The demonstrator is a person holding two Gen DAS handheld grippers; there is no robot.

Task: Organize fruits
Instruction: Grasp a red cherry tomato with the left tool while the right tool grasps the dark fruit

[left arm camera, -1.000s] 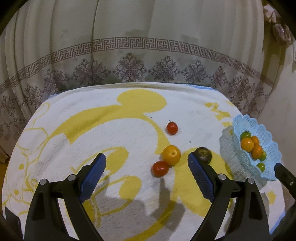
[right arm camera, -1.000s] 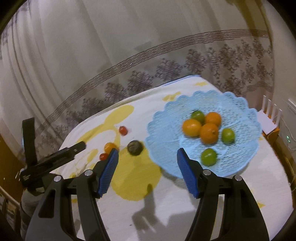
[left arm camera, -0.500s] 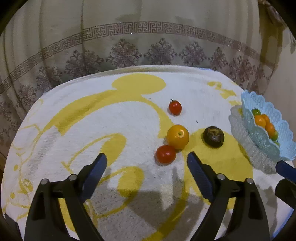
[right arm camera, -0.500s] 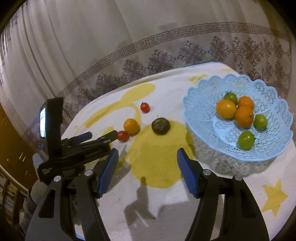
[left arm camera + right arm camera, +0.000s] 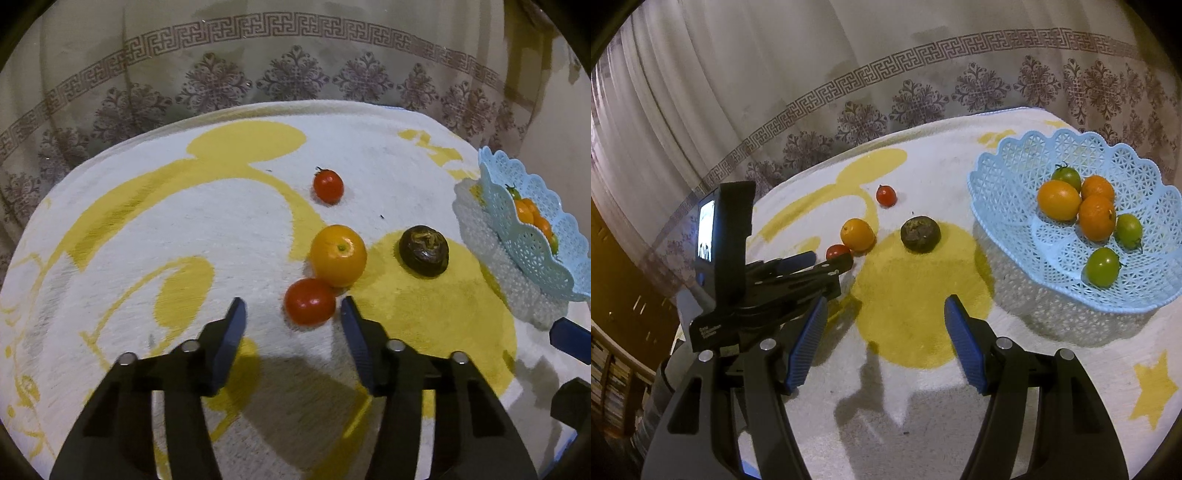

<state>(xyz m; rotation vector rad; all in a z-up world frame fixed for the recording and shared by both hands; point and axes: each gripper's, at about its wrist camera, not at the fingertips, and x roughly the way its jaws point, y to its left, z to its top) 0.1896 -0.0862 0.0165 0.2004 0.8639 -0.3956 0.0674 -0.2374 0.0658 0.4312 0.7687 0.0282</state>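
Basket (image 5: pixel 532 236) fruit mostly behind rim

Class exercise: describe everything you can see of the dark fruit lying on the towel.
The dark fruit is round, brownish-black, with rough, wrinkled, matte skin and paler yellowish streaks on top. It sits alone on the yellow circle of the towel, touching nothing else, between the orange and the blue basket. Neither gripper reaches it.
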